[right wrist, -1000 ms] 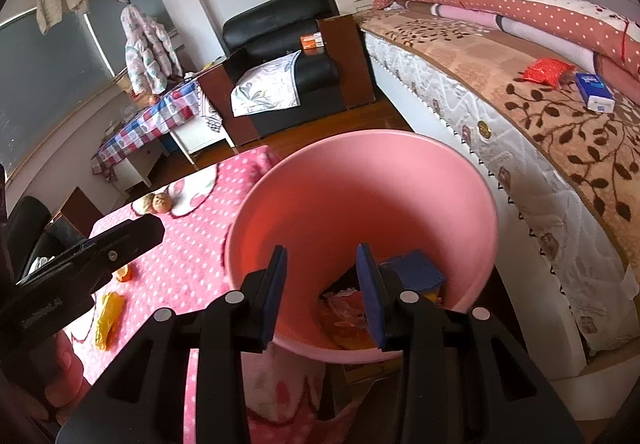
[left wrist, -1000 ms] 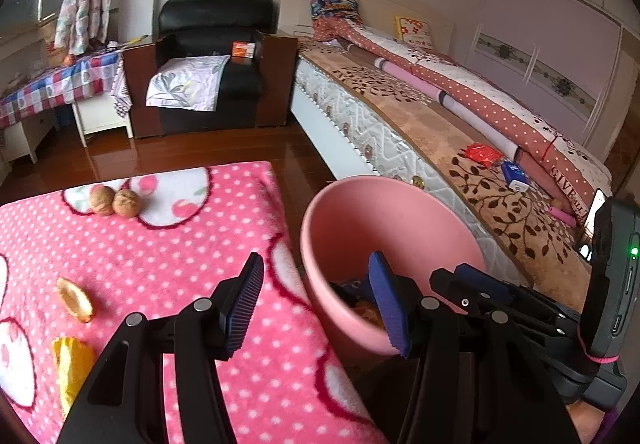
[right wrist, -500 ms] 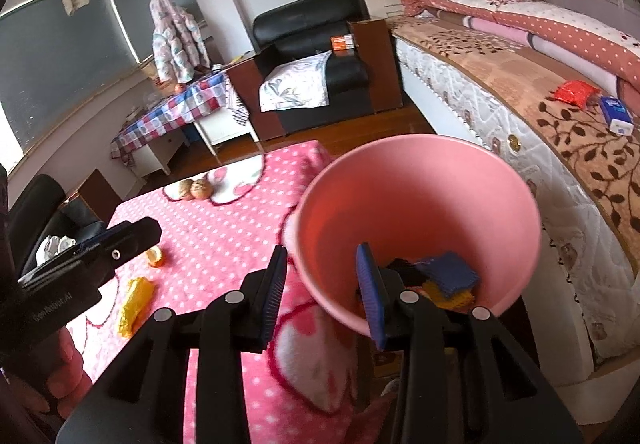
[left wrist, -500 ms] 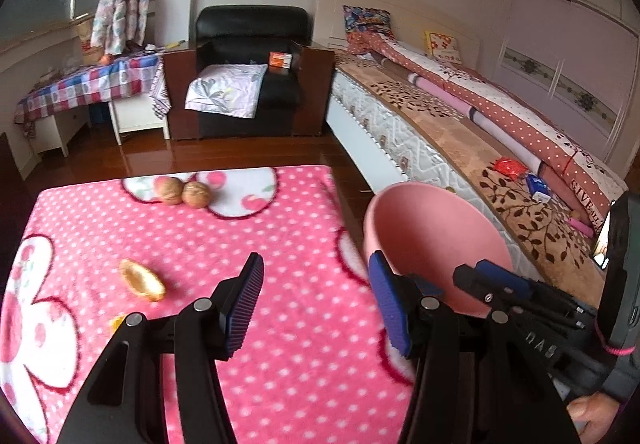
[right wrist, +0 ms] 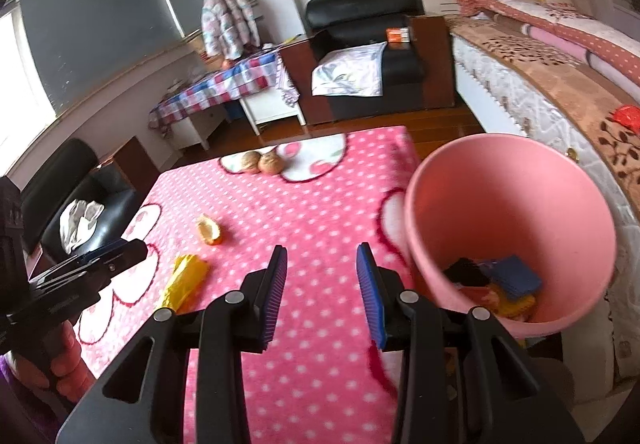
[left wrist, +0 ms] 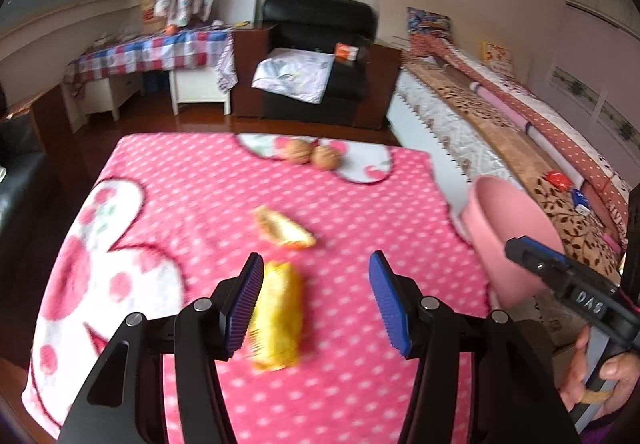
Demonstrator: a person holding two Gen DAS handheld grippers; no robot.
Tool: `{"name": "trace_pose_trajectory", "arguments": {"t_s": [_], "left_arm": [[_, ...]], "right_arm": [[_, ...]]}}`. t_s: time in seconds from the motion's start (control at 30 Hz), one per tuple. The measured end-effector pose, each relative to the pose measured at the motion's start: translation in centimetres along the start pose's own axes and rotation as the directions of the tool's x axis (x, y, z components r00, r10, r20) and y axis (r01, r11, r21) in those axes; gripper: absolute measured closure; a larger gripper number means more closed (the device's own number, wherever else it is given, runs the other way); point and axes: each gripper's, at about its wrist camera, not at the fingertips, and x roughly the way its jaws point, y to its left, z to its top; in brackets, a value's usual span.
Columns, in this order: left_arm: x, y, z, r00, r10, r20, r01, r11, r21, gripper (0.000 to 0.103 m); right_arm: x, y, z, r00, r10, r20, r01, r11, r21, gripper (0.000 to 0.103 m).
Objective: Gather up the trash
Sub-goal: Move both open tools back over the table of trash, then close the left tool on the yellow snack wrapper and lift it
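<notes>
Left gripper (left wrist: 316, 300) over the table (left wrist: 200, 203), jaws wide open, nothing gripped, yellow wrapper (left wrist: 276, 320) right below. Right gripper (right wrist: 322, 292) partly open, empty too, "DAS" readable on its side. Peel (left wrist: 282, 228) mid-table, two walnuts (left wrist: 314, 155) at the far edge. Pink bin (right wrist: 508, 228) beside, wrappers inside.

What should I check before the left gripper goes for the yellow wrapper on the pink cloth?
1. Left gripper empty, jaws apart: ok.
2. Yellow wrapper in line with the jaws: not ok, it lies by the left finger, off centre.
3. Wrapper free of other trash: ok, the orange peel lies apart, farther off.
4. Right gripper empty and clear of the wrapper: ok.
5. Pink bin has room: ok, only a few pieces at the bottom.
6. Bin steady at the table edge: cannot tell, its base is hidden.
</notes>
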Motion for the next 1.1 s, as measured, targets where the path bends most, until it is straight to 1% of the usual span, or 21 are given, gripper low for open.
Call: {"name": "trace_pose_trajectory", "arguments": {"t_s": [0.13, 0.23, 0.43, 0.57, 0.63, 0.67, 0.73, 0.8, 0.87, 0.93, 1.1], "left_arm": [[0.2, 2.5, -1.4, 1.000, 0.011, -0.022, -0.012, 0.999, -0.034, 0.049], [0.8, 3.9, -2.3, 0.999, -0.007, -0.054, 0.004, 0.998, -0.067, 0.049], [3.5, 3.7, -3.1, 0.993, -0.032, -0.116, 0.023, 0.997, -0.076, 0.049], [5.1, 3.2, -3.3, 0.989, -0.021, -0.149, 0.012, 0.998, -0.061, 0.049], [5.6, 3.3, -3.4, 0.987, -0.022, -0.162, 0.012, 0.998, -0.066, 0.049], [5.9, 3.4, -3.5, 0.985, -0.027, -0.171, 0.015, 0.997, -0.072, 0.050], [6.3, 3.6, -3.6, 0.982, -0.033, -0.185, 0.017, 0.996, -0.084, 0.068], [6.5, 4.2, -3.9, 0.981, -0.038, -0.190, 0.018, 0.994, -0.107, 0.079], [6.2, 4.7, -3.9, 0.981, -0.060, -0.183, 0.036, 0.991, -0.131, 0.083], [5.7, 5.3, -3.8, 0.983, -0.068, -0.170, 0.042, 0.988, -0.151, 0.089], [4.8, 6.4, -3.3, 0.990, -0.035, -0.134, 0.013, 0.987, -0.163, 0.089]], "right_arm": [[0.9, 1.2, -0.4, 1.000, 0.020, -0.024, -0.020, 1.000, -0.019, 0.066], [1.5, 1.7, -0.7, 0.999, 0.030, -0.043, -0.031, 0.999, -0.026, 0.066], [2.7, 2.7, -1.0, 0.996, 0.043, -0.075, -0.047, 0.998, -0.051, 0.066], [3.3, 3.5, -1.0, 0.994, 0.059, -0.088, -0.066, 0.995, -0.075, 0.066], [3.8, 4.1, -0.8, 0.992, 0.079, -0.099, -0.088, 0.992, -0.089, 0.066], [4.1, 4.4, -0.7, 0.991, 0.086, -0.103, -0.096, 0.991, -0.094, 0.066], [4.8, 5.3, -0.5, 0.987, 0.108, -0.120, -0.121, 0.986, -0.112, 0.066], [5.4, 6.2, -0.3, 0.983, 0.128, -0.134, -0.145, 0.981, -0.129, 0.066], [6.1, 7.1, -0.2, 0.979, 0.141, -0.148, -0.162, 0.976, -0.146, 0.066], [7.1, 8.3, 0.0, 0.973, 0.160, -0.166, -0.187, 0.969, -0.162, 0.066], [9.2, 10.5, 0.4, 0.963, 0.184, -0.197, -0.222, 0.957, -0.187, 0.066]]}}
